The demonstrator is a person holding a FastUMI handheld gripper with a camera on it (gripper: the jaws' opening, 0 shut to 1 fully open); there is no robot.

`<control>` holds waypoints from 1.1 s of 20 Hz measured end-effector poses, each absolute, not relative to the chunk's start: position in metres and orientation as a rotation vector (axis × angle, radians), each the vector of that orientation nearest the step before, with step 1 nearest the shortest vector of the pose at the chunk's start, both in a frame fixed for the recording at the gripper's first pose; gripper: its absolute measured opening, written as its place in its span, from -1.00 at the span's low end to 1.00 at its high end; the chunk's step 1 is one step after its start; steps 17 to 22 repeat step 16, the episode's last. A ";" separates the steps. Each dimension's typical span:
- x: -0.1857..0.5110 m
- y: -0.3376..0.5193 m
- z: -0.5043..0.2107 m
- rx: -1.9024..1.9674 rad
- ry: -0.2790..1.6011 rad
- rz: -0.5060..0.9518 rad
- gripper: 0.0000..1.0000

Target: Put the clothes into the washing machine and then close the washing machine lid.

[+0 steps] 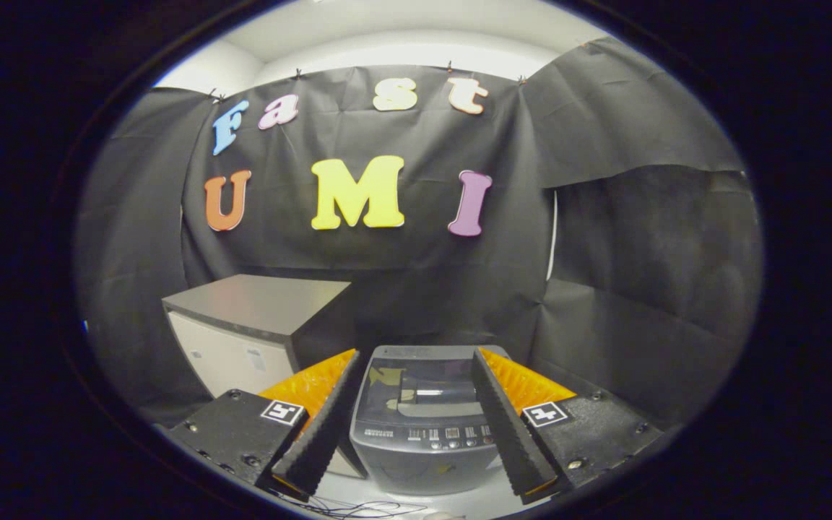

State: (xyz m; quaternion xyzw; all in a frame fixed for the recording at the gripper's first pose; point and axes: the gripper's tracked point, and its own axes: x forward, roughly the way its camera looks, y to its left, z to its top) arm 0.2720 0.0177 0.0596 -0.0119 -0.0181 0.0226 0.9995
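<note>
**Washing machine framed between spread tongs**

Black cloth lines the booth on every side, with a pale ceiling above it. Against the cloth on the left stands a cabinet (257,325) with a grey top and a light front, its near corner reaching toward the left finger of the tongs (416,422). That left finger (318,426) slants inward and away from the camera, and its far tip lies beside the washing machine's left edge.

Between the two fingers and just ahead of them sits the washing machine (419,415), a dark grey top-loader seen from above and in front. Its lid (423,386) lies flat and shut, a dark glossy panel catching reflections, and a row of buttons runs along the front control strip nearest the camera. The tongs are spread wide with nothing held; neither finger touches the machine as far as can be told.

Right of the machine, the other finger (506,426) mirrors the first. Thin cables (358,509) trail across the light floor below the fingers.
</note>
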 end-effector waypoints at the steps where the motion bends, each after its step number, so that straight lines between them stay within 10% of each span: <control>1: 0.252 0.015 0.058 -0.033 -0.047 0.037 0.90; 22: 0.123 -0.172 0.044 -0.023 -0.055 -0.048 0.91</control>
